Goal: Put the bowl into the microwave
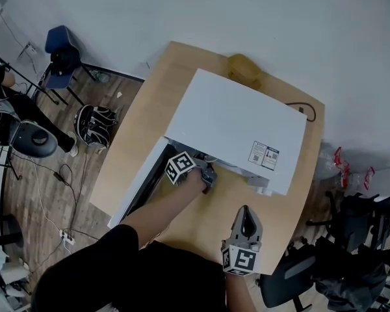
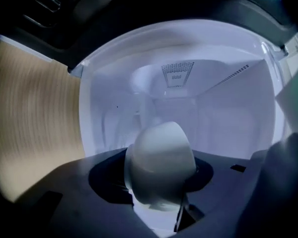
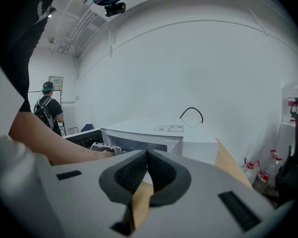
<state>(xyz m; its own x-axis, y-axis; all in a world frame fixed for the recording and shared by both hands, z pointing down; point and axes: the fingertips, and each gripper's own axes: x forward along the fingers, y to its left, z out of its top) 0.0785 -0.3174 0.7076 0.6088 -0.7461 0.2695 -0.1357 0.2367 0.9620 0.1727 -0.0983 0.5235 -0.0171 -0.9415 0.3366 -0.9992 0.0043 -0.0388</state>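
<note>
Where the white microwave [image 1: 237, 125] gapes, left tongs [image 1: 207, 174] clamp a smooth round bowl [image 2: 161, 157]. The right tongs [image 3: 147, 163] meet, empty.

White microwave [image 1: 240, 125], pale wood-grain table [image 1: 143, 116], white bowl [image 2: 161, 157], grey left gripper [image 1: 207, 176] and grey right gripper [image 1: 246, 213], both patterned with black-and-white squares, blue chair [image 1: 58, 44], black sleeve [image 1: 97, 265], brown plank floor [image 1: 39, 187], white wall [image 1: 247, 18].

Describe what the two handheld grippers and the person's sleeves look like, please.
The left gripper and right gripper are grey plastic, each bearing a white cube with black square markers; their pads are dark and ribbed. The person wears a black short-sleeved top.
</note>
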